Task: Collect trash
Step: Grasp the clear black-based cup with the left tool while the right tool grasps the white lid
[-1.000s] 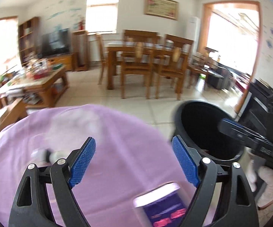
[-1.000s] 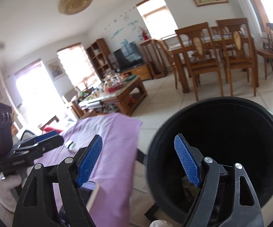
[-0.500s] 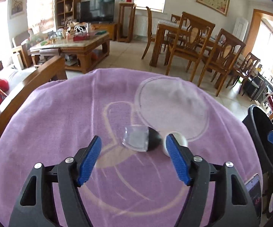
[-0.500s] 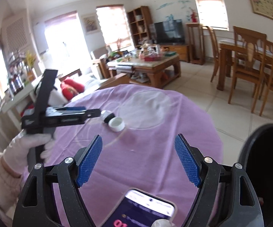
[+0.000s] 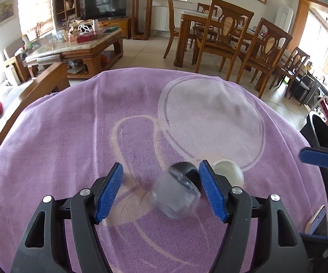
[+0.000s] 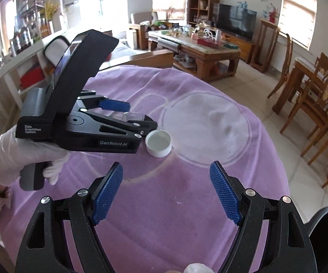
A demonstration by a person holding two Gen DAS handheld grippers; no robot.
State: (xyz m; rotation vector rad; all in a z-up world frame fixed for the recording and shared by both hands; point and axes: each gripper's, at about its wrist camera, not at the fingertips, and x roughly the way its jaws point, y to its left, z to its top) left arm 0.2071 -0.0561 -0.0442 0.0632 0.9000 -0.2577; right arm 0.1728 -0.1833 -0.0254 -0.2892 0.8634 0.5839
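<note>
A small clear plastic cup (image 5: pixel 175 195) with a black base (image 5: pixel 186 170) lies on the purple cloth (image 5: pixel 95 136). My left gripper (image 5: pixel 161 188) is open with the cup between its fingers, against the right pad. A white cap (image 5: pixel 228 173) lies just right of it. In the right wrist view the white cap (image 6: pixel 159 142) lies on the purple cloth (image 6: pixel 209 136) beside the left gripper (image 6: pixel 127 116), with the cup's clear rim (image 6: pixel 133 116) showing between its fingers. My right gripper (image 6: pixel 166 193) is open and empty above the cloth.
A black trash bin (image 5: pixel 321 136) stands at the table's right edge and shows in the right wrist view (image 6: pixel 325 225) at the bottom right. A phone (image 5: pixel 316 220) lies near that edge. Dining chairs (image 5: pixel 223 38) and a coffee table (image 5: pixel 84 43) stand beyond.
My left gripper has moved forward and down around the clear cup, which now sits between its fingers. My right gripper has swung left from the bin over the cloth.
</note>
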